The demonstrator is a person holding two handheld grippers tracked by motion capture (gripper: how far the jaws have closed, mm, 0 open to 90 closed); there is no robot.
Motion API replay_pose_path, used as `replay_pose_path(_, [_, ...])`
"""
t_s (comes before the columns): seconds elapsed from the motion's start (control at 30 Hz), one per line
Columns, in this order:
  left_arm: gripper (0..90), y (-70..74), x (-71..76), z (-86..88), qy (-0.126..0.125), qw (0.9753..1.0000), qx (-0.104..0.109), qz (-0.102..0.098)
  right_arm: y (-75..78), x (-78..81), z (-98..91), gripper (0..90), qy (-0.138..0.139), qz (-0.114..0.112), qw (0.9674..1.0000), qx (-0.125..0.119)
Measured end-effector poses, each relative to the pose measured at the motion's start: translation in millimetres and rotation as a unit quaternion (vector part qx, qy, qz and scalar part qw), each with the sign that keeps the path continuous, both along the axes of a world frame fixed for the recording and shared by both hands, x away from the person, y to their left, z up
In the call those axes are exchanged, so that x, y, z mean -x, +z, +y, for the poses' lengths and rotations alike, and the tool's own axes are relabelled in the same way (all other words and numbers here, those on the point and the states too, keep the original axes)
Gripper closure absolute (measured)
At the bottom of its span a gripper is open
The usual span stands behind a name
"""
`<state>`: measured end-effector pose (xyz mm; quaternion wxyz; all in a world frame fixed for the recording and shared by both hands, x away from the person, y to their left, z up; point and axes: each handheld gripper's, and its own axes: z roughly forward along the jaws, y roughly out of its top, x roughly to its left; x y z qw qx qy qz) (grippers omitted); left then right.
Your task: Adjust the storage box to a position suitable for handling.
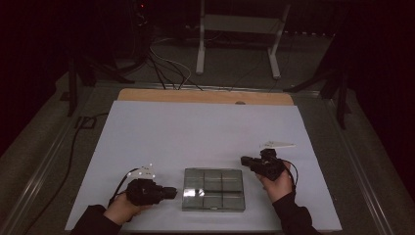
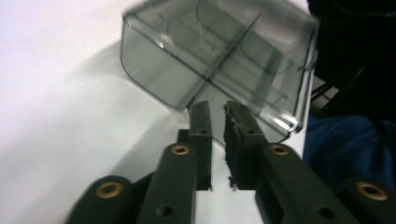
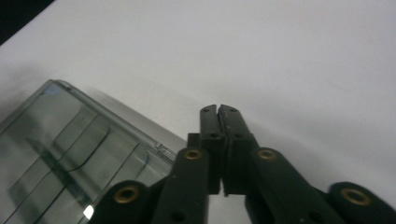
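Where white sheet (image 1: 195, 132) lies smooth, a clear, rectangular, compartmented plastic box (image 1: 214, 189).

You're in a lab-type recording setup: dark room, white sheet (image 1: 195, 132) over a wooden tabletop (image 1: 205, 96), loose cables (image 1: 169, 68) on the floor, and a metal stand (image 1: 240, 34) behind.

Both forearms reach in low; the left gripper (image 1: 169, 192) points level toward the right, its jaws a slit apart; the right gripper (image 1: 243, 160) angles leftward, jaws together.
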<state>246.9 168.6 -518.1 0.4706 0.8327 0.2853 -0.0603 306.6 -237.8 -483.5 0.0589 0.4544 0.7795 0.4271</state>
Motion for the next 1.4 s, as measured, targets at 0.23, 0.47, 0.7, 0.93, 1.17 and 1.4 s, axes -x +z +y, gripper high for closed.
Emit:
replay_pose_path(0.23, [68.8,17.3,-2.1,4.9,-0.008,0.9994,-0.001,-0.033,9.4,6.3,-10.5,54.2,0.072,-0.062,0.9951,-0.030])
replay_pose_path(0.47, [53.0,24.9,2.1,3.0,-0.025,0.9977,0.008,-0.063,8.6,17.9,-10.0,36.7,0.141,-0.093,0.9844,-0.049])
replay_pose_path(0.7, [35.1,24.3,6.1,1.3,-0.037,0.9959,0.015,-0.081,1.6,25.4,-12.6,19.5,0.184,-0.082,0.9780,-0.052])
replay_pose_path(0.93, [15.8,17.3,6.7,-1.6,-0.050,0.9949,0.006,-0.088,-2.2,30.0,-19.3,14.7,0.194,-0.077,0.9763,-0.059])
replay_pose_path(1.17, [2.4,6.9,8.0,-3.1,-0.055,0.9947,0.010,-0.086,-7.4,40.6,-25.9,10.2,0.197,-0.083,0.9754,-0.053])
replay_pose_path(1.4, [2.4,2.4,10.7,-0.3,-0.040,0.9920,0.007,-0.120,-14.0,46.6,-31.4,11.9,0.201,-0.090,0.9745,-0.040])
